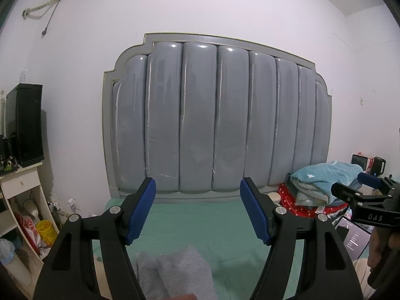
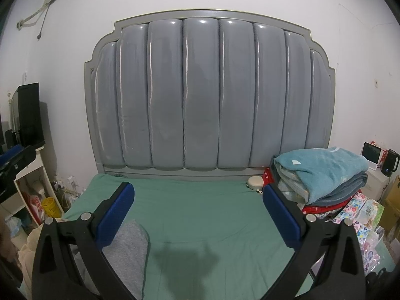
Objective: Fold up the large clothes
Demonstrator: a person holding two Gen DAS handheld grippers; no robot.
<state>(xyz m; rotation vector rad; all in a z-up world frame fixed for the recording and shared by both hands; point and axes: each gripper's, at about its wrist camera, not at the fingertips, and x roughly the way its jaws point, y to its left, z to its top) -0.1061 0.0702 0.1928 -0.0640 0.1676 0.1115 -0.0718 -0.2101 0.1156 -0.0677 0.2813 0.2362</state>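
- Grey fabric, the grey garment [image 1: 175, 272], lies bunched on the green sheet [image 1: 200, 222] at the bottom of the left wrist view, directly below the left gripper [image 1: 197, 210].
- Both blue pads of the left gripper stand wide apart with nothing between them, held above the cloth and not touching it.
- From the right wrist view the same grey garment [image 2: 127, 252] sits low and left on the green sheet [image 2: 200, 212], partly hidden behind the left-hand finger of the right gripper [image 2: 198, 212].
- Its fingers are also spread wide and grip nothing; a shadow falls on the sheet between them.
- Seen from the left camera, the right gripper [image 1: 350, 187] shows at the right edge, side-on.
- Behind the bed rises a padded grey headboard [image 2: 200, 95] against a white wall.
- At the head of the bed, right side, a folded teal blanket [image 2: 322, 172] tops a pile of bedding.
- Left of the bed stands a cream shelf unit [image 1: 22, 200] with a black box [image 1: 25, 125] on top.
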